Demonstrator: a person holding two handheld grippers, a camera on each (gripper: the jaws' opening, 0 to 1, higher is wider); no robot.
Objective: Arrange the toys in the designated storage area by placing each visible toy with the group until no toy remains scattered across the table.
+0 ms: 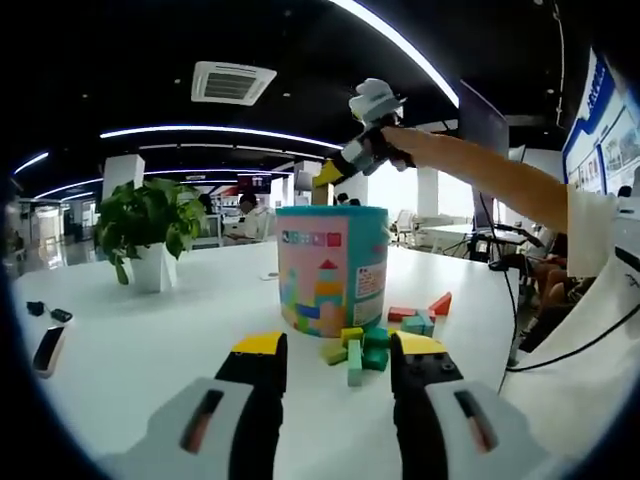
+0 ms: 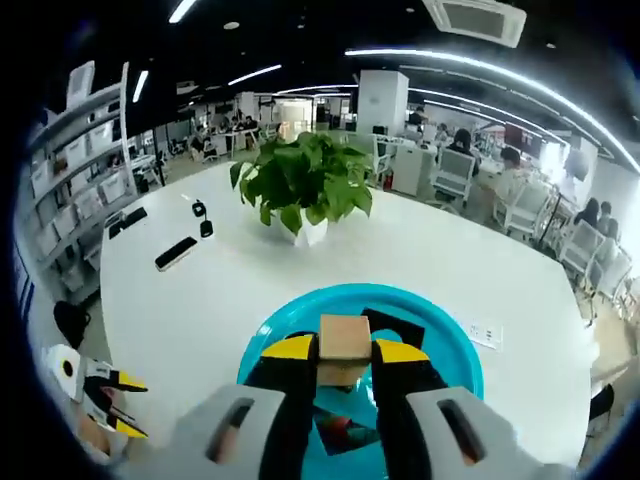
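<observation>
A pastel toy bucket (image 1: 330, 268) with a teal rim stands on the white table (image 1: 150, 350). Several loose blocks (image 1: 362, 350) in green, yellow and red lie at its base on the right. My left gripper (image 1: 340, 345) stands open just short of them, nothing between its jaws. My right gripper (image 1: 368, 140), held by a person's arm, hovers above the bucket. In the right gripper view my right gripper (image 2: 345, 350) is shut on a tan wooden block (image 2: 345, 338), straight over the bucket's teal top (image 2: 450, 340) and its dark opening. The left gripper (image 2: 120, 403) shows at lower left, open.
A leafy plant in a white pot (image 1: 150, 235) (image 2: 305, 185) stands beyond the bucket. Black handheld devices (image 1: 48, 345) (image 2: 175, 252) lie near the table's far side. A white socket plate (image 2: 485, 333) sits by the bucket. A black cable (image 1: 565, 340) hangs at the right.
</observation>
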